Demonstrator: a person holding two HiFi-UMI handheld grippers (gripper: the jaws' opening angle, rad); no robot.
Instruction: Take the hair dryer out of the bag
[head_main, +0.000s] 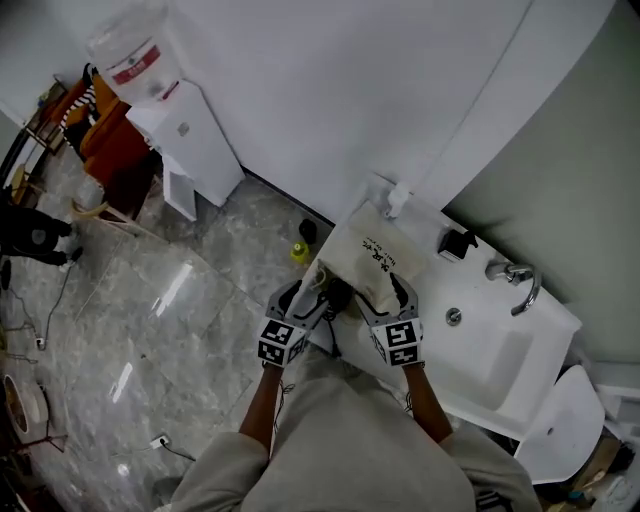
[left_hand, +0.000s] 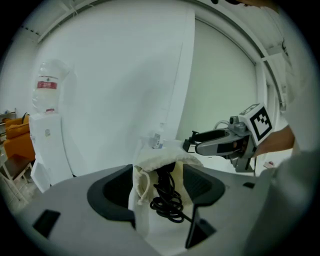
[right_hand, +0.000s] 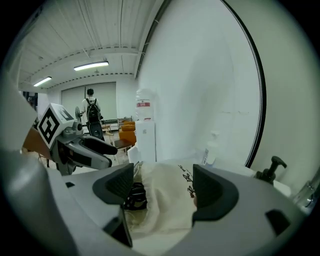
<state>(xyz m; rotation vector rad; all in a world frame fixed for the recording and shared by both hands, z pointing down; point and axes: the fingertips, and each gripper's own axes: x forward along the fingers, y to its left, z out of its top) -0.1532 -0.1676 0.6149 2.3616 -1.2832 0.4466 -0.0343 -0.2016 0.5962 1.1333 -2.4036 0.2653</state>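
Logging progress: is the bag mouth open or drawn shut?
Open: the bag gapes, with a black cord spilling from its mouth in both gripper views.

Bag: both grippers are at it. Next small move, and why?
Probably shut the right gripper on the bag cloth to anchor it: its jaws stand apart around the bag, and the black cord spills from the mouth, between the open jaws of the left gripper.

On the white sink surface (head_main: 425, 222) lies a cream cloth drawstring bag (head_main: 370, 262), a black coiled cord (left_hand: 167, 201) in its mouth; behind it a white pump bottle (head_main: 398, 200), right of it a black pump dispenser (head_main: 455, 243).
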